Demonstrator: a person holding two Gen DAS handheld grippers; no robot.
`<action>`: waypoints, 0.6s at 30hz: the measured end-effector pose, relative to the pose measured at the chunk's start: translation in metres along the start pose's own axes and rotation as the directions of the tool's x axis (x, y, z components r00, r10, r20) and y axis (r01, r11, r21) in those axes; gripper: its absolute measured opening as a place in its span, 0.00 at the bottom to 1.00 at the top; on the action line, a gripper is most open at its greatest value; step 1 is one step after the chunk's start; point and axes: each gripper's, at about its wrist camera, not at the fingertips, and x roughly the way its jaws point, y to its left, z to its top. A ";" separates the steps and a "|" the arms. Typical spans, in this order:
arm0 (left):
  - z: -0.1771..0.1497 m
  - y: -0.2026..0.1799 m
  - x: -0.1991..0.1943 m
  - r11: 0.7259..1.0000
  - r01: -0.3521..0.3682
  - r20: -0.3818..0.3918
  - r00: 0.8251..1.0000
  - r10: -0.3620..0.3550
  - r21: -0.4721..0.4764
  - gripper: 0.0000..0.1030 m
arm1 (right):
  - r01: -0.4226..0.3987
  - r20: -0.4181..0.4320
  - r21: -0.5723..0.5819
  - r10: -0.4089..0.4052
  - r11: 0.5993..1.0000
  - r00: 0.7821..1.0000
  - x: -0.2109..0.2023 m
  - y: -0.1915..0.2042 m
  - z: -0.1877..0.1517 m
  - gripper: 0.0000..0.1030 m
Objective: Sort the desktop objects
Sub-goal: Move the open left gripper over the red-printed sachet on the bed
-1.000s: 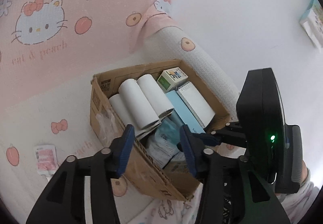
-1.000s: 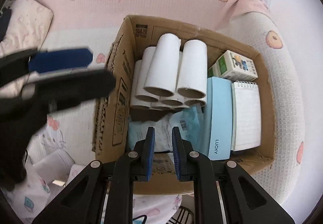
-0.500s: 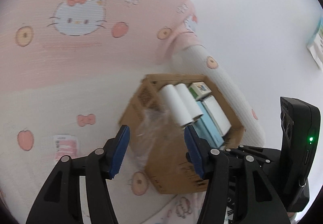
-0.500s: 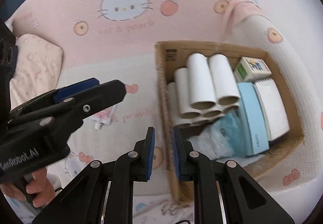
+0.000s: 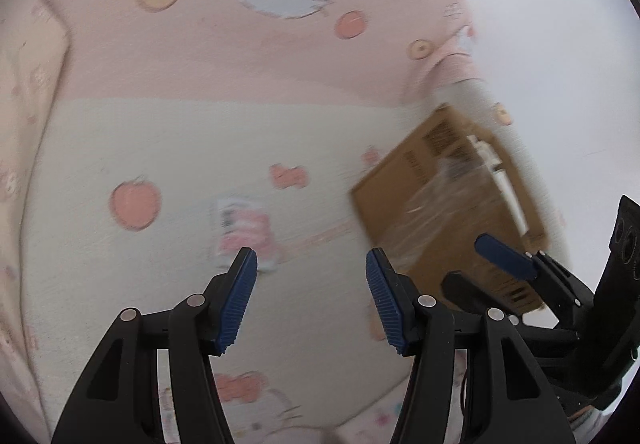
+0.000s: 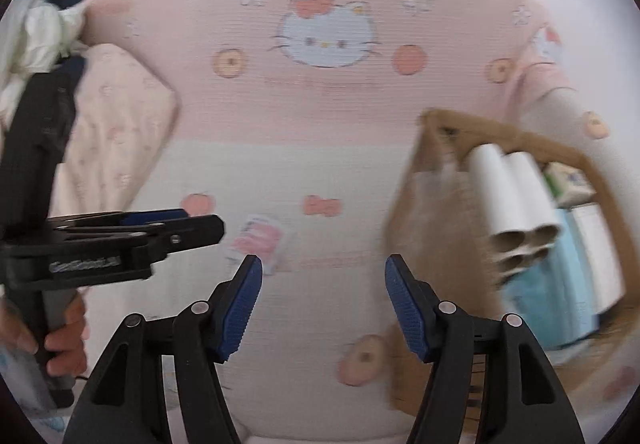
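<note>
A small pink and white packet (image 5: 244, 232) lies flat on the Hello Kitty blanket; it also shows in the right wrist view (image 6: 260, 240). A cardboard box (image 5: 448, 212) stands to its right, and in the right wrist view the box (image 6: 436, 228) holds white paper tubes (image 6: 516, 196), a light blue case (image 6: 568, 276) and a small carton (image 6: 568, 180). My left gripper (image 5: 312, 300) is open and empty, just short of the packet. My right gripper (image 6: 323, 304) is open and empty between the packet and the box. The frames are blurred by motion.
A pink patterned pillow (image 6: 116, 132) lies at the left. The white wall (image 5: 560, 44) rises behind the box. The left gripper's body (image 6: 120, 240) reaches in from the left of the right wrist view; the right gripper (image 5: 516, 264) shows at the left view's right edge.
Both grippers have swung left, away from the box and toward the packet on the blanket. The right gripper's jaws have gone from nearly shut to wide open.
</note>
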 end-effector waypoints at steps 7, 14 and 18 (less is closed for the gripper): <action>-0.023 0.064 0.023 0.984 0.015 -0.037 0.999 -0.022 -0.177 0.63 | -0.034 -0.085 0.048 0.038 0.998 0.996 0.059 0.014 -0.019 0.61; -0.020 0.087 0.035 0.969 0.045 0.010 0.999 -0.044 -0.241 0.52 | -0.072 -0.179 0.086 0.086 0.994 0.980 0.109 0.020 -0.020 0.61; -0.015 0.098 0.060 0.949 0.054 -0.028 0.997 -0.066 -0.309 0.48 | -0.100 -0.206 0.058 0.110 0.993 0.972 0.126 0.022 -0.012 0.61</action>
